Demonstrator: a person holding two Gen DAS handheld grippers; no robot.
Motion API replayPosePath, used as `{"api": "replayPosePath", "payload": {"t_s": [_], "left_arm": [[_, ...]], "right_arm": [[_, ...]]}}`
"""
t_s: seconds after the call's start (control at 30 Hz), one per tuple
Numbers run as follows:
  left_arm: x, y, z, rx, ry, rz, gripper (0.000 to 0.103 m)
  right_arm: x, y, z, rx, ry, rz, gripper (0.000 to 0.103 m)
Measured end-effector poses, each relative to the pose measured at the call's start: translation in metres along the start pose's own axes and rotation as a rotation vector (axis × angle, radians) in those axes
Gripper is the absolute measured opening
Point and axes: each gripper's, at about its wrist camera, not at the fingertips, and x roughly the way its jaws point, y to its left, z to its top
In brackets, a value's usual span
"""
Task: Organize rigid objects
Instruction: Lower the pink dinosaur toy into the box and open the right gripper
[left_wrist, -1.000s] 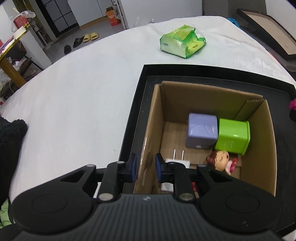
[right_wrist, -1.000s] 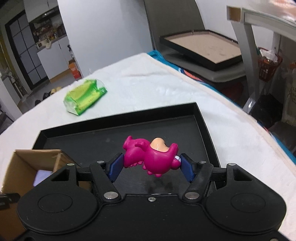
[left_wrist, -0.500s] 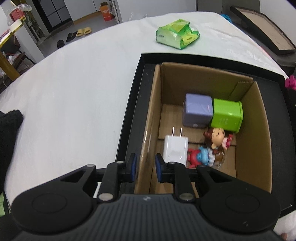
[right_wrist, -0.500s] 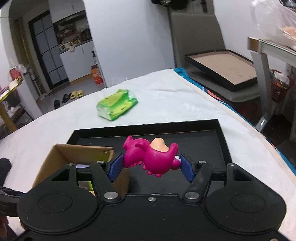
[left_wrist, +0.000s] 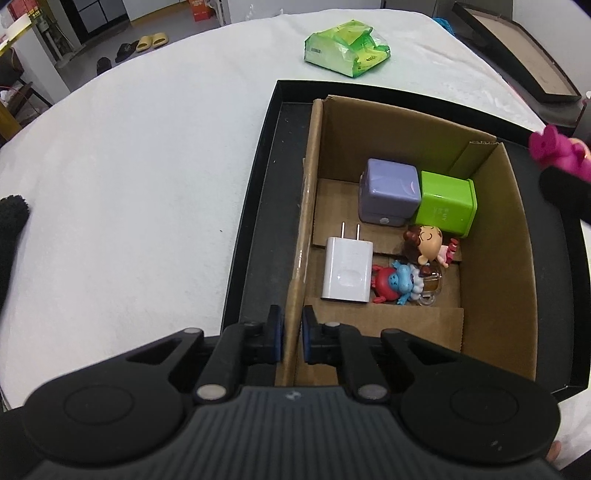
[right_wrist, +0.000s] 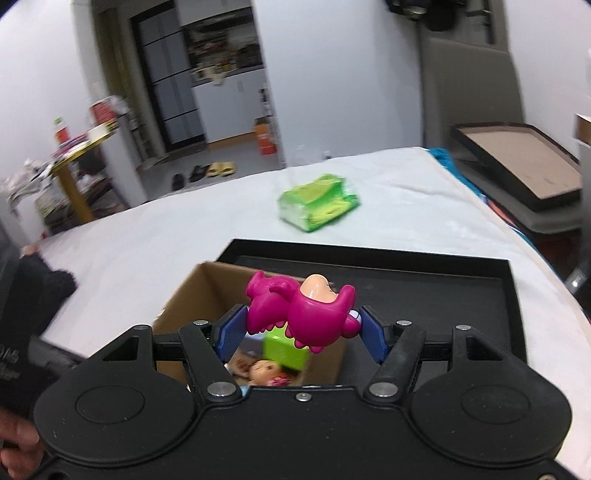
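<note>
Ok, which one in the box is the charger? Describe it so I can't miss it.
Look inside the cardboard box standing in the black tray. The wall charger lies flat by the box's left wall, beside the red and blue figurine. It is the only white item, with two metal prongs.

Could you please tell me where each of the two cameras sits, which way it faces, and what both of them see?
Left wrist: on the left gripper, looking down into the cardboard box; its jaws pinch the box's near-left wall.
Right wrist: on the right gripper, facing across the box toward the room; its jaws clamp the magenta toy; a hand shows at lower left.
Shared: box, black tray, green packet, green cube, doll figurine.
</note>
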Motion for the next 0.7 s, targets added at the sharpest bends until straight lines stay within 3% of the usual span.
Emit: {"api": "replayPosePath", "payload": {"t_s": [0.4,0.7], "left_arm": [[0.0,0.003,0.001,-0.008,0.009,-0.012,0.01],[0.0,0.003,0.001,-0.005,0.011,-0.016,0.01]], "right_arm": [[0.006,0.033,-0.013,-0.137,0.105,0.111,0.064],[0.017,0.047,-0.028,-0.234,0.18,0.084,0.066]]}}
